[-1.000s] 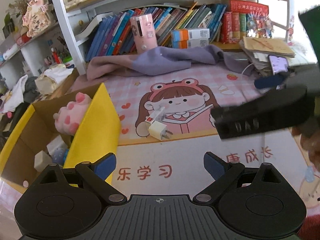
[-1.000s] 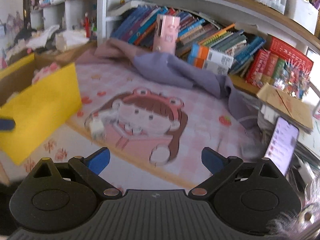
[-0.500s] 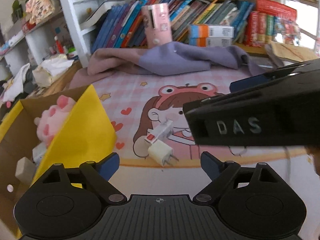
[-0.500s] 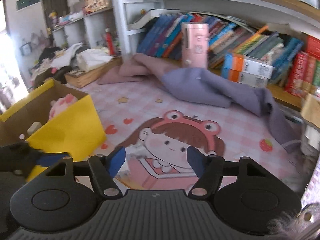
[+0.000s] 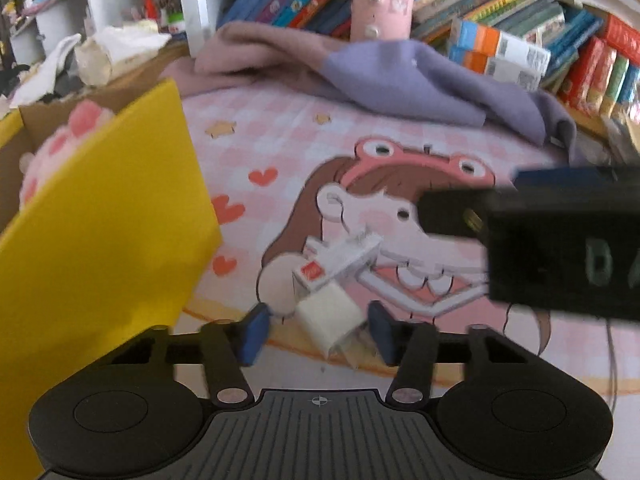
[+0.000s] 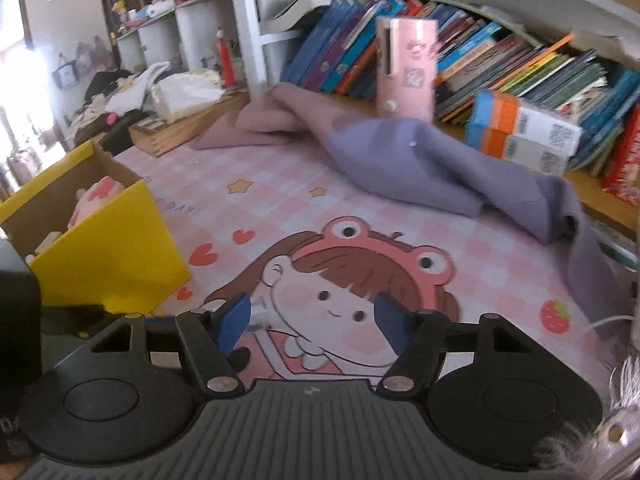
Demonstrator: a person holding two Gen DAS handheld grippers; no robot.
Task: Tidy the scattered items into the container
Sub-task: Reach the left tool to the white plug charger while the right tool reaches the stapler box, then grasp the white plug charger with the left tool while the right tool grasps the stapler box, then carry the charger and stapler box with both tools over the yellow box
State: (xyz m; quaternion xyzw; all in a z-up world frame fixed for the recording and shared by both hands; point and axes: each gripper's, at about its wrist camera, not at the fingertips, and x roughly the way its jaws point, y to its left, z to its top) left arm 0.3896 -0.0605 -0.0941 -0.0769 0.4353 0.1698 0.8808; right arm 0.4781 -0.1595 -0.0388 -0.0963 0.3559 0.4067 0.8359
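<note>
while the left gripper hangs low over the pink cartoon mat, its jaws are closing around a white charger plug. the plug sits between the two blue pads, and a gap shows on each side of it, so the pads are not pressing on it. the picture is blurred here, and whether the plug's prongs touch the right pad cannot be told. a second white adapter with a red label lies just behind the plug, touching it and slanting up to the right across the printed girl's face.

the yellow cardboard box stands to the left of the mat with one flap raised toward the camera. a pink plush toy lies inside it, along with some smaller pale things too dim to name.

the right gripper reaches in from the right in the left view, where its black body fills the edge of the frame. in its own view the jaws stand half spread with nothing between them but the mat's printed face. a bit of white adapter shows just beside its left pad, and whether the two touch cannot be told.

a purple blanket is bunched at the far edge of the mat, in front of a shelf of leaning books. a pink cup-like holder stands upright among them.
</note>
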